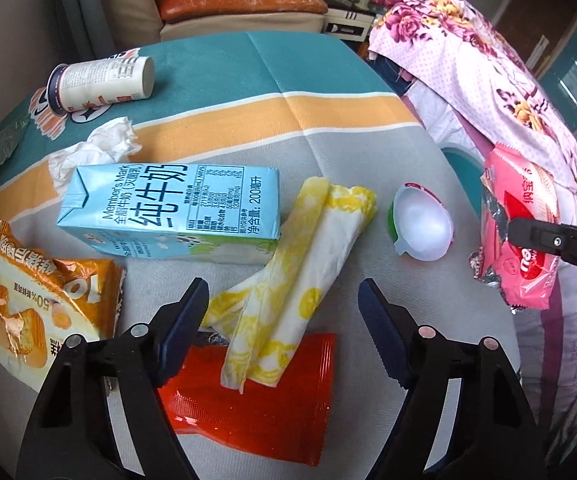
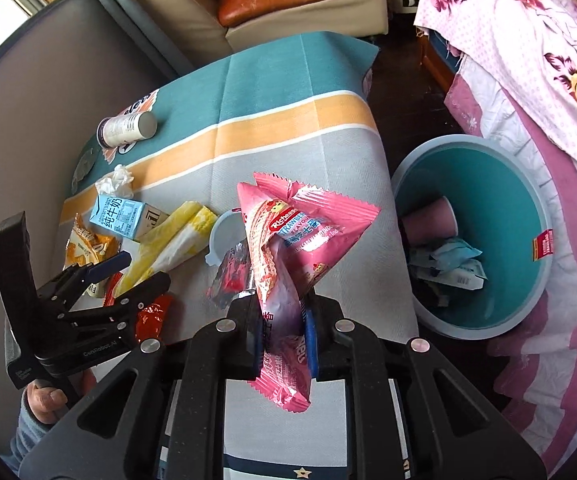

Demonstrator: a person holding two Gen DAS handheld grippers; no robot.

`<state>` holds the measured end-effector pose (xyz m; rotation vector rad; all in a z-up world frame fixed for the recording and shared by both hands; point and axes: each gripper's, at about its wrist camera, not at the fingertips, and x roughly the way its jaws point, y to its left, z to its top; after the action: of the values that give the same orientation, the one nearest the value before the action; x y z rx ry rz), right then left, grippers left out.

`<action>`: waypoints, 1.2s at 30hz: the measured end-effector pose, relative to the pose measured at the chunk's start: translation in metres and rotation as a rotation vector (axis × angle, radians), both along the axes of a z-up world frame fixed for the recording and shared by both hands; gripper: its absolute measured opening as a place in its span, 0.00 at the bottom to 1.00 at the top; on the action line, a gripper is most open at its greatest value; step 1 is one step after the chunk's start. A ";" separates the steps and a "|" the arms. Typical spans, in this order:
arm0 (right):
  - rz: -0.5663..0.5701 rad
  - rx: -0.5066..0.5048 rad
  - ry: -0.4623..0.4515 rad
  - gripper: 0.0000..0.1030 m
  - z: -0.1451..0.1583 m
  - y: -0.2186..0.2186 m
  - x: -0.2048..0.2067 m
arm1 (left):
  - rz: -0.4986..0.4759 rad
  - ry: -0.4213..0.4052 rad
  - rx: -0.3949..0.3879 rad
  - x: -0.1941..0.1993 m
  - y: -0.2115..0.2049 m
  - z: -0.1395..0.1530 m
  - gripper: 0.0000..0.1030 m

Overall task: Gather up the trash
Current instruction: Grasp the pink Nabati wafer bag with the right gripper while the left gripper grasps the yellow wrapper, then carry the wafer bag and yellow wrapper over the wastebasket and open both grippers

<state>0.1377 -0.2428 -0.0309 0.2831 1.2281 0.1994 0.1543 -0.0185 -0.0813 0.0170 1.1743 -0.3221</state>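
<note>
right gripper (image 2: 282,336) clamps pink Richeese strawberry wrapper (image 2: 288,240) above bench (image 2: 288,128) edge, bin (image 2: 500,200) beside | left gripper (image 1: 284,312) wide open, holding nothing, over yellow napkin (image 1: 296,280) | Member's Mark milk carton (image 1: 172,208) lies just behind

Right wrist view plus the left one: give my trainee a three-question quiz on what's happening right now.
1. True or false: the right tongs are shut on the pink wrapper.
2. Which item lies between the open left tongs? A) milk carton B) yellow napkin C) white bottle
3. Fill in: the teal bin beside the table already holds a pink ____.

Key: 1 true; 2 B; 3 cup.
</note>
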 end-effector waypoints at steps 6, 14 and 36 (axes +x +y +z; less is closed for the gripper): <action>-0.022 0.024 0.005 0.15 -0.007 -0.012 -0.001 | 0.011 0.017 0.039 0.003 -0.009 -0.012 0.57; -0.040 0.040 0.003 0.15 -0.014 -0.022 -0.006 | 0.045 0.000 0.053 -0.006 -0.006 -0.005 0.11; -0.150 0.065 -0.119 0.15 0.019 -0.098 -0.028 | -0.049 -0.152 -0.045 -0.026 -0.071 0.094 0.08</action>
<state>0.1095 -0.3410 -0.0120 0.4128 1.0794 0.1247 0.1283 -0.0897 0.0129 0.0309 1.0170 -0.3842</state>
